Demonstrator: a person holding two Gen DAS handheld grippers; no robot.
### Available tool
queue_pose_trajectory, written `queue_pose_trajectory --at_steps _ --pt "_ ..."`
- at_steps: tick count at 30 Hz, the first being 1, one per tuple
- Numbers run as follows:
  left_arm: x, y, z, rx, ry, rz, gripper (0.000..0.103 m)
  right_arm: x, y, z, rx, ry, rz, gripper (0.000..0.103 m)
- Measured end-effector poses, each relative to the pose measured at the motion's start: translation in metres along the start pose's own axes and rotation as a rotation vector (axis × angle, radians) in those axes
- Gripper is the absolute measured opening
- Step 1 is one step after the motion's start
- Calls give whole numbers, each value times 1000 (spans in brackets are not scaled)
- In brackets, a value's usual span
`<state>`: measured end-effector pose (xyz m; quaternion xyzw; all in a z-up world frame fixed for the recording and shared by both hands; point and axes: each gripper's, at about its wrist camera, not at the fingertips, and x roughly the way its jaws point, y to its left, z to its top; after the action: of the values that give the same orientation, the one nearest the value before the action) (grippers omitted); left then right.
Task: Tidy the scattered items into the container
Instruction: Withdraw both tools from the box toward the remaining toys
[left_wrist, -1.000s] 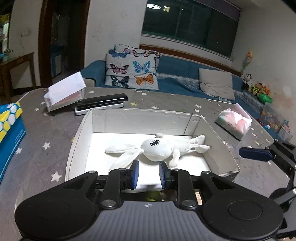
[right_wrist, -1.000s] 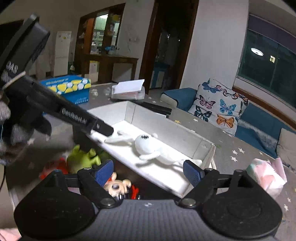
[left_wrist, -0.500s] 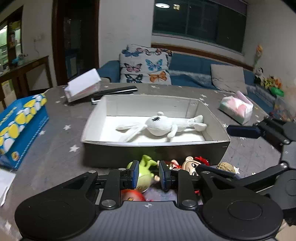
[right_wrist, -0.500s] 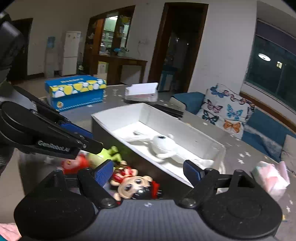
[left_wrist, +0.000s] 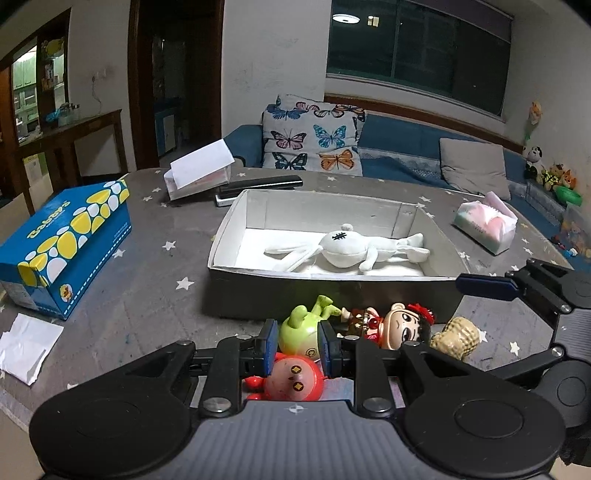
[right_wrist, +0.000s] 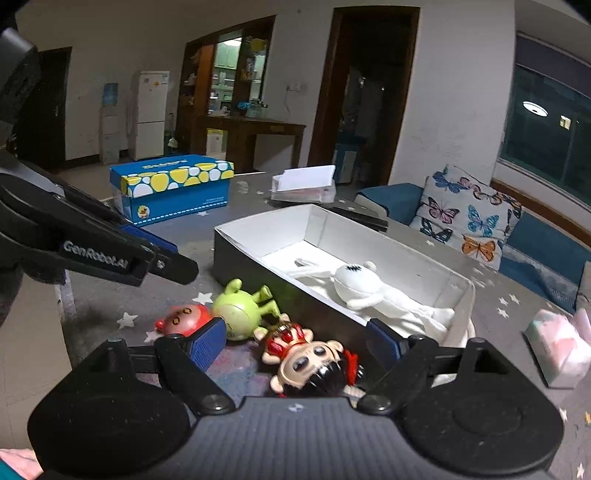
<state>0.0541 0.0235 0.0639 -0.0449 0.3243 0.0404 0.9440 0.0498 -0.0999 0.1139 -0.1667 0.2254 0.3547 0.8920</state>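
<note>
One white plush rabbit (left_wrist: 343, 251) lies in the box (left_wrist: 332, 291). Outside it on the worktop (left_wrist: 147, 295), against its near wall: green toy (left_wrist: 299, 328), red toy (left_wrist: 291, 380), doll (right_wrist: 310, 362), peanut figure (left_wrist: 456, 336). Left tool (left_wrist: 295, 347) part-open, empty, above the green toy. Right tool (right_wrist: 295, 341) wide open, empty. The near wall must be cleared.

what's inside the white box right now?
Inside the white box only a white plush rabbit shows, lying flat on the white floor. The near wall hides the front strip of the floor in the left wrist view, so anything small there cannot be seen.
</note>
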Motion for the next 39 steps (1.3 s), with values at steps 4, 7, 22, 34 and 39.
queue_pose_trajectory --at_steps 4,7,22,34,39 --pt "1 -2 -3 2 3 -10 26 -4 -6 -6 24 5 -15 84" --pt "3 -2 -5 -6 4 -25 26 -10 -8 -12 39 3 -24 84" --pt "19 7 -16 29 32 -127 26 -24 -5 -33 79 5 -96 84" --pt "26 -17 -21 82 67 -240 26 -20 -11 -45 120 37 -120 84" --pt "35 -31 -22 98 94 -277 26 -17 -21 -53 134 61 -129 84"
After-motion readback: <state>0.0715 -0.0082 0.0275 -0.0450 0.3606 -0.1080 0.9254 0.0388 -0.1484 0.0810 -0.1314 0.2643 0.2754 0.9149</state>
